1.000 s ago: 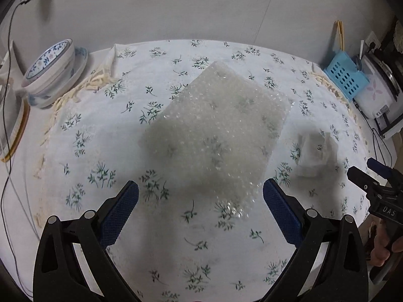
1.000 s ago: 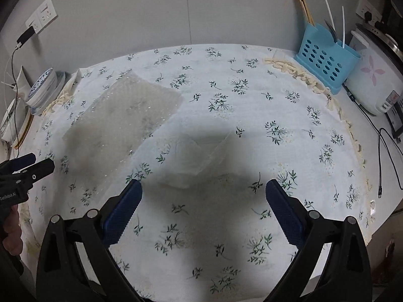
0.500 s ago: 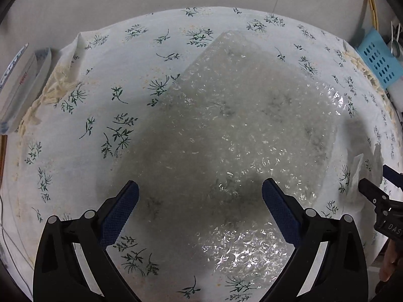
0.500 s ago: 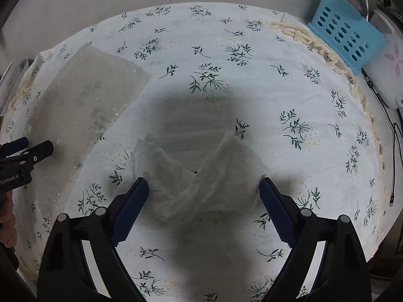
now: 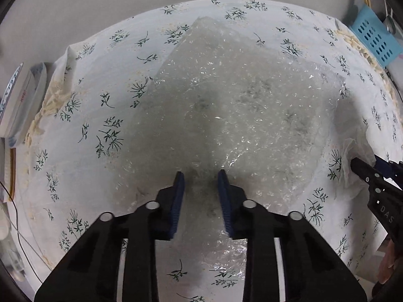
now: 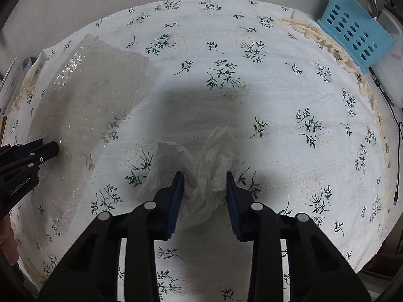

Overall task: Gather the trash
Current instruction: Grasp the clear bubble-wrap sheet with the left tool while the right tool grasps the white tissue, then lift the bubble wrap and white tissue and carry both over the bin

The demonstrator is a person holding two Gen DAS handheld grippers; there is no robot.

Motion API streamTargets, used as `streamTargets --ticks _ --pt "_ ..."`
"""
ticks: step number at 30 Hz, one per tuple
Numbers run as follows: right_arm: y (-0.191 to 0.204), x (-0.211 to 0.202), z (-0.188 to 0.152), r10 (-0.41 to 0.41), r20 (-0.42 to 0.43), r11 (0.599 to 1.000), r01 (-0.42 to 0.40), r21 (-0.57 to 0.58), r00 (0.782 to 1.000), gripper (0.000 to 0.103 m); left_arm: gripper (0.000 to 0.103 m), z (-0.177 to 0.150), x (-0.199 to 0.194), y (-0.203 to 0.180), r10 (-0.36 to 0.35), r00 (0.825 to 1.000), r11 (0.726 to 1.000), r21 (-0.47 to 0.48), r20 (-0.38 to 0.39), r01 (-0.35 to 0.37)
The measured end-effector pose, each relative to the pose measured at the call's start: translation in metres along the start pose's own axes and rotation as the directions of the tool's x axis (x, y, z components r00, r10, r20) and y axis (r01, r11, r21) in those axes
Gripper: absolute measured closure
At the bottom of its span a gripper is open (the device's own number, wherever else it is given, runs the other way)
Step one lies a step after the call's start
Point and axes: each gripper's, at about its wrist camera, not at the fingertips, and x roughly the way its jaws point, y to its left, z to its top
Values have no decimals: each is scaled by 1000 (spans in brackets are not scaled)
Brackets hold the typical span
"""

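Now my two bits of trash: the tissue (image 6: 201, 173) is bunched between my right gripper's (image 6: 205, 176) closing jaws, while the bubble wrap (image 5: 236, 115) lies flat under the left gripper (image 5: 200, 173), whose jaws are closing with a pinched ridge between them. My worry: that slick sheet may slide out, or I may snag the tablecloth (image 6: 289, 105) underneath. The blue basket (image 6: 352, 35) at two o'clock stands well clear; nothing blocks me.
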Motion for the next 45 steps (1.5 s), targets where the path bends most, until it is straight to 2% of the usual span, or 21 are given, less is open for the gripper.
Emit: streamTargets --ticks 1,3,8,21,35,45 --pt "0 0 0 0 2 1000 0 -1 1000 80 89 0 0 -1 -3 1000 1000 -2 -2 3" --pt "1 -1 0 6 1 1000 -6 3 1000 88 92 2 0 -1 -4 1000 1000 -4 -1 4" --pt "-3 0 -1 30 3 999 -30 32 1000 93 96 -1 -8 8 -29 999 999 -16 16 29" --pt "-15 -40 -22 80 87 996 -83 37 993 93 96 -28 -48 34 -108 990 990 -79 89 115" --pt "-4 -104 -51 91 213 996 -93 -4 973 93 96 -68 -99 35 -132 981 986 -87 141 145" --pt "-6 -135 -80 107 253 994 -110 1 962 93 96 -96 -125 33 -150 974 982 -88 168 166"
